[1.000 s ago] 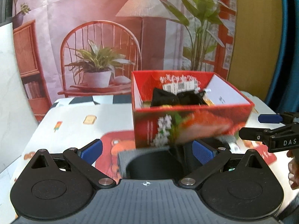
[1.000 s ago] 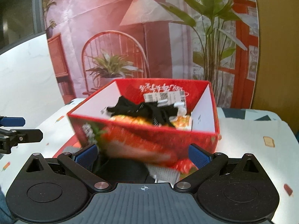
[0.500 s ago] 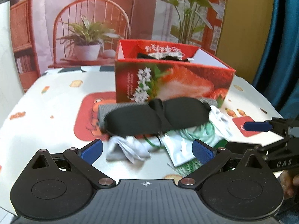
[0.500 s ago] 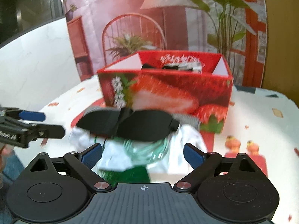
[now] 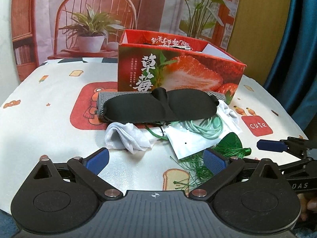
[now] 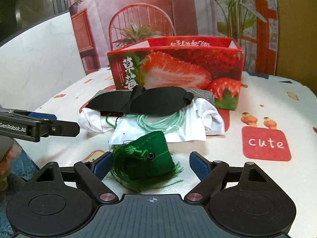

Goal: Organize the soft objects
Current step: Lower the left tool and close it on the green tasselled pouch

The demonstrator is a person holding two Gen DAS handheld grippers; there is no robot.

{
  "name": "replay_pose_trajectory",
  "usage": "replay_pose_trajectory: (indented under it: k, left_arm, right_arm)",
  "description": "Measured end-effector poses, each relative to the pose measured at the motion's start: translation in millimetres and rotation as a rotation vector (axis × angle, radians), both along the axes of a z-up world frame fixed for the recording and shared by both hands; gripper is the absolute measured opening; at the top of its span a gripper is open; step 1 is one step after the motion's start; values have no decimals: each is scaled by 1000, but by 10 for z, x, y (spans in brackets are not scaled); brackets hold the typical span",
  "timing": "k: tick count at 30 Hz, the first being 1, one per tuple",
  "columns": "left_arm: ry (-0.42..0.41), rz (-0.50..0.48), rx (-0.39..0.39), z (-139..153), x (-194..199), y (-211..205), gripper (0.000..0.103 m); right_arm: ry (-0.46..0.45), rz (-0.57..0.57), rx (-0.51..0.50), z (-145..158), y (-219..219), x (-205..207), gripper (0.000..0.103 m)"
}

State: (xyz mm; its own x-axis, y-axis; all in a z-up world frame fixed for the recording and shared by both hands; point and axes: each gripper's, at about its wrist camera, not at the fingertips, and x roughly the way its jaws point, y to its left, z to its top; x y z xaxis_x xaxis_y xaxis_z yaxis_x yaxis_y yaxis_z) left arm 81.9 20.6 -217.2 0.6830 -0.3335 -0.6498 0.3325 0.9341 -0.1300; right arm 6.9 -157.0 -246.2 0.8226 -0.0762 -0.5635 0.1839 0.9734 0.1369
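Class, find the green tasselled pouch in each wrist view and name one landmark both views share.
Left wrist: green tasselled pouch lower right, beside the right blue pad.
Right wrist: pouch bottom centre, between the closing jaws, not pressed.
Shared landmark: strawberry box.

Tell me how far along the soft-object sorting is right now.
Done: some dark items already show inside the strawberry box. In hand: right claw is closing around the green tasselled pouch, not yet gripped. Left: black eye mask, grey cloth, white socks, mint cord. Left claw is open and empty.
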Motion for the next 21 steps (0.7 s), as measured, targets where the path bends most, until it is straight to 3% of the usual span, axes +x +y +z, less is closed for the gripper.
replay_pose_trajectory:
  k: [5, 10, 15, 21]
  left_arm:
    - [15, -7, -14, -46, 3, 6, 99]
    - [25, -36, -34, -79, 5, -1, 87]
    - [38, -71, -39, -126, -2, -35, 80]
    - [49, -77, -50, -143, 2, -36, 79]
  right_arm:
    - [23, -4, 30, -49, -64, -8, 69]
    - [33, 31, 26, -111, -43, 52, 66]
    - [50, 66, 49, -186, -32, 128, 51]
    - [37, 88, 45, -195, -23, 211, 51]
